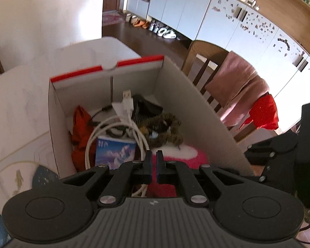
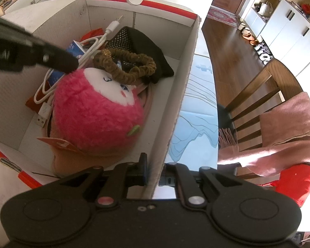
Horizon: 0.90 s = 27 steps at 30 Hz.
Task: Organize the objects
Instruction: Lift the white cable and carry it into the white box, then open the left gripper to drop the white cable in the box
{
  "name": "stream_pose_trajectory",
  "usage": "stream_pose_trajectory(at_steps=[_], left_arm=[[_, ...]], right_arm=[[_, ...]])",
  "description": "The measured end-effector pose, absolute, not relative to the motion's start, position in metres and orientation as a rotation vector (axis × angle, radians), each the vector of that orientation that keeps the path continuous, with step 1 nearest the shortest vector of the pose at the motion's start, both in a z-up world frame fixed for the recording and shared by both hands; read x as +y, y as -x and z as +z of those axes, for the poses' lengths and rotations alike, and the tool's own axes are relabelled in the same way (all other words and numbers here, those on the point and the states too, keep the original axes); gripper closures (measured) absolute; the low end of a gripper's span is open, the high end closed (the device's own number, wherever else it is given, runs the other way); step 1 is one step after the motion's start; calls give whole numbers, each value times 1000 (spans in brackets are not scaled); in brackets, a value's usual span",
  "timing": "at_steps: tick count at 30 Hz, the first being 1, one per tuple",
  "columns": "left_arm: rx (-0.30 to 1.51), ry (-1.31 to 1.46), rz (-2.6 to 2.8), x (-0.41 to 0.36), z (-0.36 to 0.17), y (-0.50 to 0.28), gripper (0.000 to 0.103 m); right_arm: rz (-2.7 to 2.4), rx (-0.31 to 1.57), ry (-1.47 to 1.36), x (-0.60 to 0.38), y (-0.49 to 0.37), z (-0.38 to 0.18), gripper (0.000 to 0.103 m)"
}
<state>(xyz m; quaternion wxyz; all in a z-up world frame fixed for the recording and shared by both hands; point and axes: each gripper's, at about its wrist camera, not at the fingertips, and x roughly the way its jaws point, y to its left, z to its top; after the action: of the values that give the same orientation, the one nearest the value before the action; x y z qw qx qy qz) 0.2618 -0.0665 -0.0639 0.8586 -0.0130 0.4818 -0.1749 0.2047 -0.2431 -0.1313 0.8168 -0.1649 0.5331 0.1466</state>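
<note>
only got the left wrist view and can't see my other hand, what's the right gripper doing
observer: the right gripper is shut on the cardboard box's side wall, one finger inside.
operator: what's the pink fuzz below me
observer: a round pink plush toy with a white face, lying in the box.
operator: am i touching it
observer: the left gripper tip sits at the plush's top edge, by the white cable; contact is unclear.

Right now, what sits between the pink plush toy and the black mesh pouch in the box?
The brown scrunchie lies between the pink plush toy and black mesh pouch, seen in the right wrist view.
</note>
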Motion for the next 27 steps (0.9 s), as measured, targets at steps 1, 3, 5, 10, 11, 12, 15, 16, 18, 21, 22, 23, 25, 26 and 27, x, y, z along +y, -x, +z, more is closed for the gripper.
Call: stream_pose_trajectory(at_steps=[1, 3, 5, 10, 11, 12, 15, 16, 18, 21, 22, 23, 25, 26, 27], left_arm=[[1017, 27, -364, -66, -66, -261, 101], [1019, 24, -362, -64, -68, -259, 101], [1024, 26, -360, -63, -69, -259, 101], [1029, 40, -360, -60, -70, -254, 101], [1031, 41, -358, -60, -70, -253, 101], [1032, 38, -358, -59, -70, -251, 101], [1026, 24, -348, -58, -69, -246, 99], [1023, 25, -346, -58, -68, -244, 99], [1019, 30, -341, -55, -67, -240, 98], [1008, 28, -327, -50, -63, -233, 98], [1002, 26, -324, -49, -62, -230, 98], [995, 23, -323, -48, -59, -227, 97], [980, 19, -321, -44, -54, -221, 97], [972, 20, -322, -43, -51, -217, 97], [962, 21, -319, -41, -48, -214, 97]], right_arm=[[312, 1137, 352, -243, -205, -131, 96], [312, 1135, 351, -243, -205, -131, 96], [310, 1133, 353, -243, -205, -130, 96], [306, 1124, 349, -244, -206, -127, 95], [305, 1121, 349, -244, -206, -126, 95], [306, 1117, 348, -244, -206, -125, 94], [305, 1109, 347, -244, -204, -121, 92], [305, 1106, 346, -245, -204, -120, 92], [306, 1099, 342, -245, -203, -116, 91], [307, 1085, 331, -247, -200, -110, 90], [308, 1080, 327, -248, -199, -107, 89], [311, 1073, 322, -249, -198, -105, 88], [313, 1059, 306, -253, -195, -98, 87], [311, 1050, 297, -254, -194, -94, 85], [310, 1038, 287, -256, -192, -90, 83]])
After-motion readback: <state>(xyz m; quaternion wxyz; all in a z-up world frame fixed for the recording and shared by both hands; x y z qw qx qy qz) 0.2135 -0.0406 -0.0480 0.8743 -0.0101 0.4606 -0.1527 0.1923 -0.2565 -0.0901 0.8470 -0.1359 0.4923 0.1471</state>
